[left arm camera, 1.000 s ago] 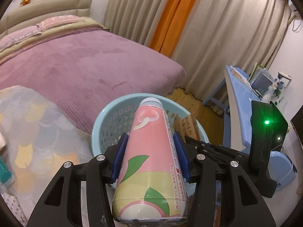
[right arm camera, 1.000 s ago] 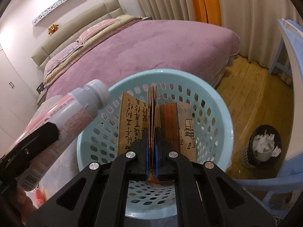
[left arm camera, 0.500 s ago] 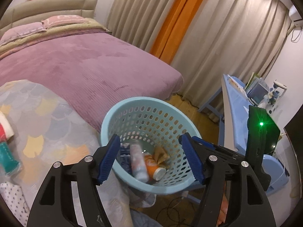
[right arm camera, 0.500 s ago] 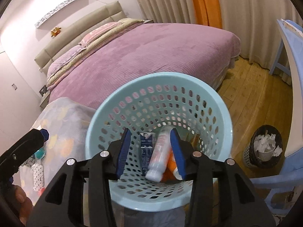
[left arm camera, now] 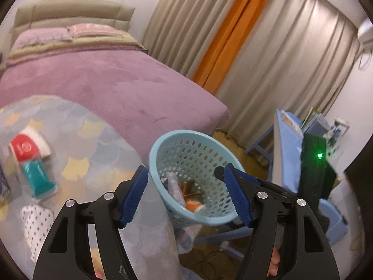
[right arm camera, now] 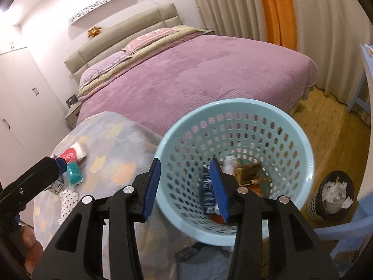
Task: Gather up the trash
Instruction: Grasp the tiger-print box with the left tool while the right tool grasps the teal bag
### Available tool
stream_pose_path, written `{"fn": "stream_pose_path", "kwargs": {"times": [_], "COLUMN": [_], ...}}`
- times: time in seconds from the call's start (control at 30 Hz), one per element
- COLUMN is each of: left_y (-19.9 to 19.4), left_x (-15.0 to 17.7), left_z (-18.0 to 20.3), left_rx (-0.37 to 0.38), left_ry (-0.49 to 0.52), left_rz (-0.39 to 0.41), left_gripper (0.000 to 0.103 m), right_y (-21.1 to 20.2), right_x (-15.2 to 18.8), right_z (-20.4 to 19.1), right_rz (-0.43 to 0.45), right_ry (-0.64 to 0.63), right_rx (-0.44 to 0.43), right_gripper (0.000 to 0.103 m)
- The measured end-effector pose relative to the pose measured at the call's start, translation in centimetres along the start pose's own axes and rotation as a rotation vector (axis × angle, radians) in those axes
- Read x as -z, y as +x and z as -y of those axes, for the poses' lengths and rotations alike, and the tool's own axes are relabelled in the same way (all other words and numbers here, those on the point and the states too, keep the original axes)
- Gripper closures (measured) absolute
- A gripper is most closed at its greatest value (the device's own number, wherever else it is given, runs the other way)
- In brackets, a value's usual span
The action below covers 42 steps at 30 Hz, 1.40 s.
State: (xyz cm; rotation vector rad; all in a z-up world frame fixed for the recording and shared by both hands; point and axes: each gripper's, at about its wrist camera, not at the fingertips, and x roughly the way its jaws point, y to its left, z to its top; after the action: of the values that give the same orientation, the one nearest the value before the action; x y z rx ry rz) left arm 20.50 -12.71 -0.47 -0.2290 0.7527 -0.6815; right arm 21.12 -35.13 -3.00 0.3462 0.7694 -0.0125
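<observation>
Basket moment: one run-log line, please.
left gripper open, empty | right gripper open, empty | bottle, cardboard in basket | packets left on table

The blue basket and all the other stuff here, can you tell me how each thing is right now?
Blue basket: upright, holding trash.
Bottle: lying inside the basket.
Cardboard piece: inside the basket.
Blue carton: inside the basket.
Left gripper: open, empty.
Right gripper: open, empty.
Teal packet: lying on the patterned blanket.
Black bin: on the floor, filled with crumpled paper.
</observation>
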Motion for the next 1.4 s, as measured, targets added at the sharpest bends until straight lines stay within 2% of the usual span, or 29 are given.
{"fn": "stream_pose_path", "kwargs": {"times": [0.27, 0.47, 0.57, 0.7, 0.8, 0.9, 0.97, 1.17, 1.27, 1.33, 1.4], "left_y": [-5.0, -8.9, -10.6, -11.9, -12.4, -12.0, -10.7, -7.3, -7.2, -7.4, -7.6], "left_x": [0.1, 0.3, 0.2, 0.1, -0.3, -0.6, -0.6, 0.1, 0.2, 0.3, 0.3], "left_z": [-3.6, -8.8, -12.2, -16.4, -18.9, -19.9, -19.7, -19.6, -20.0, -20.0, -19.9], "left_rx": [-0.124, -0.262, -0.364, -0.628, -0.569, -0.543, -0.536, -0.628, -0.616, -0.615, -0.616], "left_ry": [-0.044, -0.113, -0.167, -0.187, -0.237, -0.233, -0.199, -0.128, -0.148, -0.152, -0.148], "left_rz": [0.084, 0.136, 0.162, 0.173, 0.166, 0.141, 0.091, -0.027, -0.032, -0.027, -0.027], "left_gripper": [0.037, 0.037, 0.037, 0.037, 0.037, 0.037, 0.030, 0.031, 0.038, 0.039, 0.040], "right_y": [0.2, 1.1, 1.9, 3.3, 4.5, 6.0, 6.9, 8.5, 9.0, 9.3, 9.7], "right_x": [0.3, 0.6, 0.8, 1.3, 1.9, 2.5, 2.9, 3.6, 3.7, 3.8, 3.7], "right_z": [-4.1, -7.9, -10.4, -14.8, -17.0, -19.0, -20.0, -21.8, -22.6, -23.1, -23.4], "right_rz": [-0.009, -0.027, -0.040, -0.055, -0.086, -0.123, -0.144, -0.174, -0.179, -0.187, -0.194], "right_ry": [-0.061, -0.124, -0.169, -0.254, -0.293, -0.326, -0.341, -0.384, -0.409, -0.422, -0.426], "right_rx": [-0.046, -0.086, -0.103, -0.128, -0.158, -0.169, -0.180, -0.191, -0.199, -0.211, -0.222], "right_gripper": [0.063, 0.063, 0.062, 0.053, 0.053, 0.053, 0.053, 0.053, 0.053, 0.052, 0.046]}}
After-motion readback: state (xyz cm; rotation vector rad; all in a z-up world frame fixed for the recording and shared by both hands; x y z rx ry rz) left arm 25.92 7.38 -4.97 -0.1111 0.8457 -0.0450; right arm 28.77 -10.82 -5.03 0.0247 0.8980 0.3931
